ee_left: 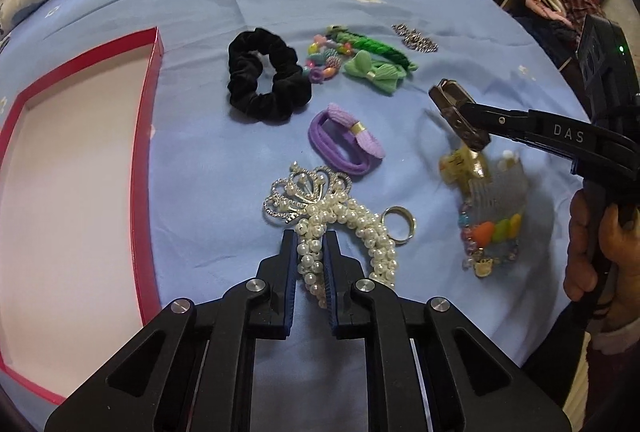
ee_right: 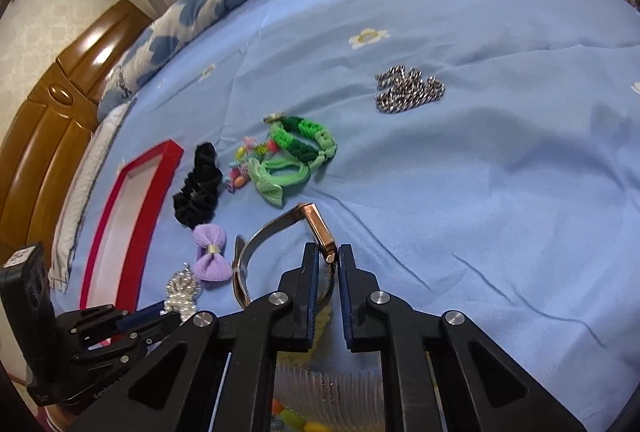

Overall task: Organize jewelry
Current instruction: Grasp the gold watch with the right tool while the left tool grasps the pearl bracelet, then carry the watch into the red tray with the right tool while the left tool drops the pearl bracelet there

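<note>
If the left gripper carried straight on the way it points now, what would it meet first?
Probably the silver crown brooch just past the pearl strand that the left gripper is shut on, then likely the purple hair tie; depth is uncertain.

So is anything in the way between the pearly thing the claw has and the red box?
Nothing visible. The left claw is shut on the white pearl bracelet, and only bare blue bedsheet lies between it and the red-rimmed box. The silver pearl crown touches the bracelet on its far side.
</note>
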The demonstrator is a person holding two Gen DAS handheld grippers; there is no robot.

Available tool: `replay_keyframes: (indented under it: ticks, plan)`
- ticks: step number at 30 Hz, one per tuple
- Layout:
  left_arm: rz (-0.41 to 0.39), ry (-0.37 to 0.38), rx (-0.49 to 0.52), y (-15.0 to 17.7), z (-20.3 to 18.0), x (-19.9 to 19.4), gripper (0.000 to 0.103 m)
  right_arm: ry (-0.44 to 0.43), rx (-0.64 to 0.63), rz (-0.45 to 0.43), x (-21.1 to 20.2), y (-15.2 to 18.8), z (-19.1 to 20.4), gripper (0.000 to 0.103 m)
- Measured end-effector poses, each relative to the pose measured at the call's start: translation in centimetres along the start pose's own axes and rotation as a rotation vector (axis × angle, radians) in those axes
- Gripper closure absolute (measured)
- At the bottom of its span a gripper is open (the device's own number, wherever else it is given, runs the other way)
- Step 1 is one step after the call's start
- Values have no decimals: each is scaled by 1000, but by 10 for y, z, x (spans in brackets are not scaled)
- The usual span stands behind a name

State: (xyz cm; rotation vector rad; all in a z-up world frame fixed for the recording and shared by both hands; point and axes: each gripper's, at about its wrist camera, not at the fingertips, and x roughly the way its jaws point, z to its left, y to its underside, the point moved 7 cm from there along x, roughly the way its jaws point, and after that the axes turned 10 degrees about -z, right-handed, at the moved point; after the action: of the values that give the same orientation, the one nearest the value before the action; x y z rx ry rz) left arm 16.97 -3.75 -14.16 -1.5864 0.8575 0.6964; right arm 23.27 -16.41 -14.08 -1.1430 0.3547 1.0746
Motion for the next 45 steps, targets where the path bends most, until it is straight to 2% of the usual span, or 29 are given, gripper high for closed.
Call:
replay_keyframes:
  ticks: [7, 12, 17, 23, 34, 45]
  plan:
    - [-71, 27, -35, -12, 5, -33, 93, -28, -13, -57, -17, -9, 16, 95]
    - [-129, 26, -69, -21, 19, -60, 93, -70, -28, -69, -23, -10, 42, 95]
    - [-196, 9, -125, -27, 48, -93, 93, -126, -68, -67, -23, -4, 80, 95]
    - [-245, -46, -180, -29, 90, -113, 93, -197, -114, -40, -10, 6, 130, 95]
    - [-282, -126, -269, -37, 163, -121, 93, -262, -187, -7, 25, 3, 203, 95]
    - [-286, -163, -329, -61, 223, -87, 93, -255, -213, 38, 85, -10, 241, 95]
